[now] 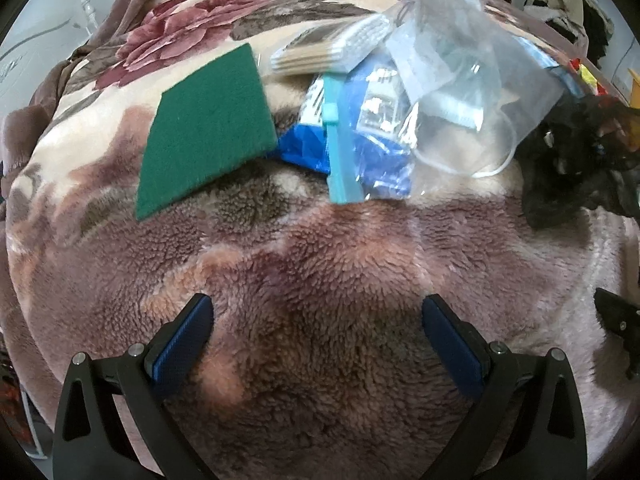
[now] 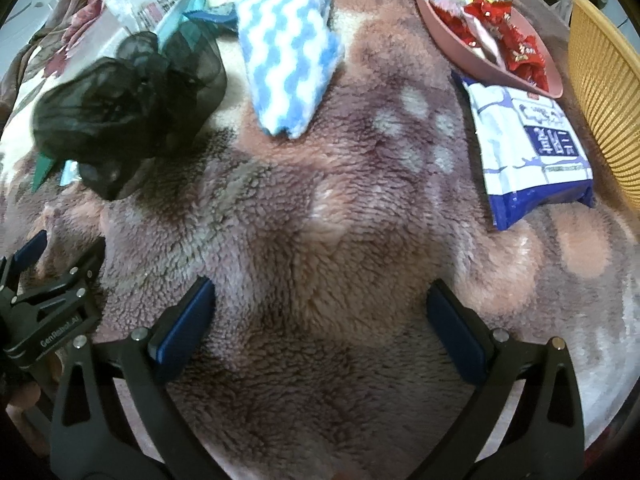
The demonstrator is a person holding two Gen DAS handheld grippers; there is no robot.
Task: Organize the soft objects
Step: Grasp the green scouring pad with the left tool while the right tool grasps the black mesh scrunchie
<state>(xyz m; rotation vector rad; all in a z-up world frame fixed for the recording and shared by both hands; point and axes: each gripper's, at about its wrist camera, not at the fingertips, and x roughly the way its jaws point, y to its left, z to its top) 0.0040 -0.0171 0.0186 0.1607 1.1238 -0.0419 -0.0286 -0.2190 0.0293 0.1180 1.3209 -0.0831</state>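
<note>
Both the left gripper point(image 1: 316, 340) and right gripper point(image 2: 320, 320) are hovering with fingers spread, empty, over the fuzzy mauve floral blanket point(image 1: 320, 264), near the crumpled black mesh pouch point(image 2: 128, 116).

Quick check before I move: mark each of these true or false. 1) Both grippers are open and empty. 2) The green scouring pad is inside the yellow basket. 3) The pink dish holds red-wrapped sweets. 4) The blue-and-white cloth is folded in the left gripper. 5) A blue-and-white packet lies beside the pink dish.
1) True: the left gripper and the right gripper are open, nothing between the fingers.
2) False: the green scouring pad lies on the blanket; the yellow basket is apart from it.
3) True: the pink dish holds red-wrapped sweets.
4) False: the blue-and-white cloth lies on the blanket, ungripped.
5) True: the blue-and-white packet lies by the dish.
</note>
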